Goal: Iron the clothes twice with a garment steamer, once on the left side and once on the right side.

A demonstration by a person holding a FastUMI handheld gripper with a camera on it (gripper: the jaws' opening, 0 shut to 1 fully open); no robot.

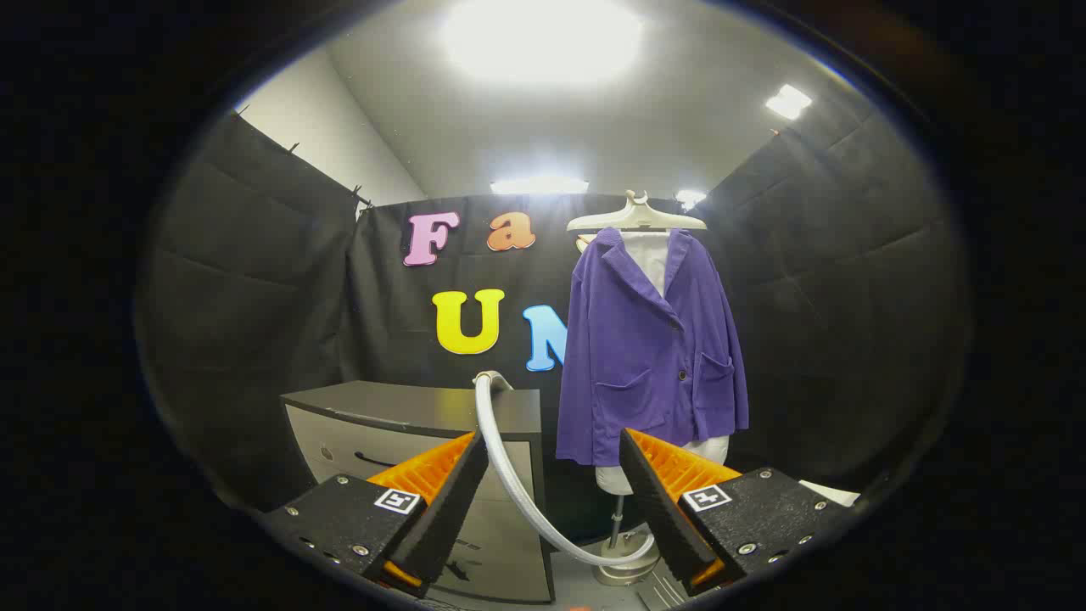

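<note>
**Gripper spread wide, holding nothing, purple jacket hanging beyond the fingers**

The gripper (553, 484) has its 2 fingers set well apart, with nothing between the pads and nothing pressed by either one. In the gap between them runs 1 pale steamer hose (509, 475), curving from the top of a cabinet down toward the floor, well ahead of the fingertips and not touching them.

Beyond the fingers, and a little toward the right finger, hangs 1 purple jacket (649, 356) over a white shirt (649, 259) on a mannequin torso (713, 450). The jacket is on 1 pale hanger (636, 219), buttoned at the front, with 2 patch pockets low on its front. Its hem ends just above the right fingertip in this view, though the garment stands farther back. The mannequin's pole (618, 518) drops to a round base (624, 568) on the floor, between the fingers.

To the left of the jacket stands 1 grey cabinet (382, 424) with drawer fronts, its near corner behind the left finger. The space between cabinet and jacket is narrow and crossed by the hose. Black cloth walls close the booth on 3 sides, close behind the jacket and to its right.
</note>
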